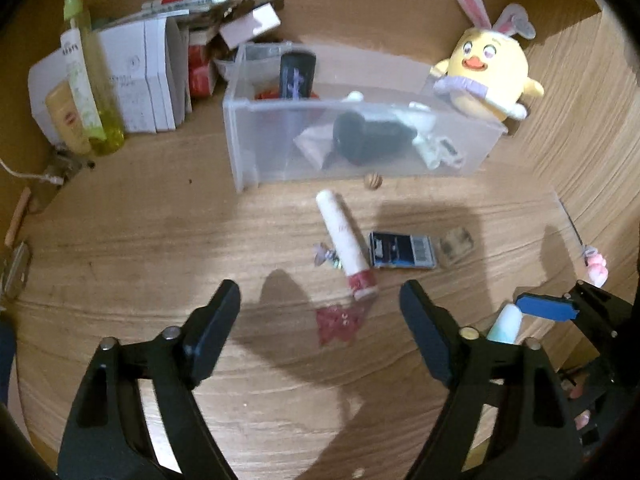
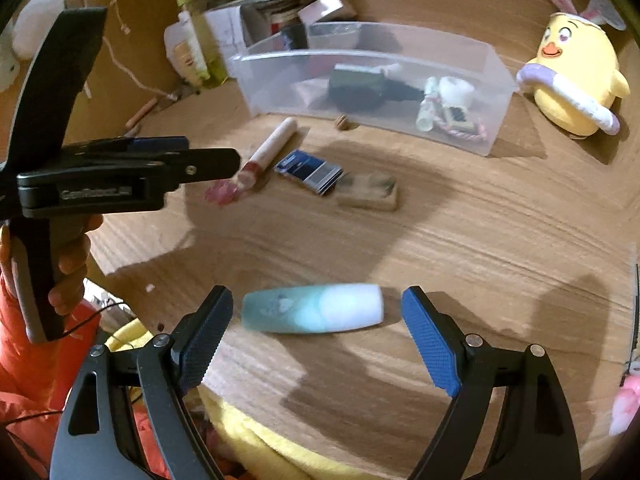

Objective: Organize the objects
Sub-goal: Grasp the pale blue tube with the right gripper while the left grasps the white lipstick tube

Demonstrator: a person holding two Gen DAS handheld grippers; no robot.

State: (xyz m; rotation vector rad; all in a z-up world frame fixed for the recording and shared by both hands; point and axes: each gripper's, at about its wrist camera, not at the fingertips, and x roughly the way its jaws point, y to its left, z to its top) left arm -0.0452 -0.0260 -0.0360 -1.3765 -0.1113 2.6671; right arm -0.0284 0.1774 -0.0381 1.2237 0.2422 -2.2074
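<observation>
Down on the wooden desk (image 2: 460,240), the right hand-held gripper (image 2: 316,326) stands spread with a teal-and-white bottle (image 2: 312,308) lying crosswise between its blue pads, untouched. Nearby, the left hand-held gripper (image 1: 320,332) is also spread, empty, above a red-capped white tube (image 1: 346,244). Behind sits a clear plastic bin (image 1: 256,148), partly filled.

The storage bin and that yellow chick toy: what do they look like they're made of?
The bin looks like frosted translucent plastic: its contents show hazily through smooth, thin walls. The chick toy looks like soft plush fabric, matte and fuzzy, with floppy cloth ears; its filling cannot be seen.
</observation>
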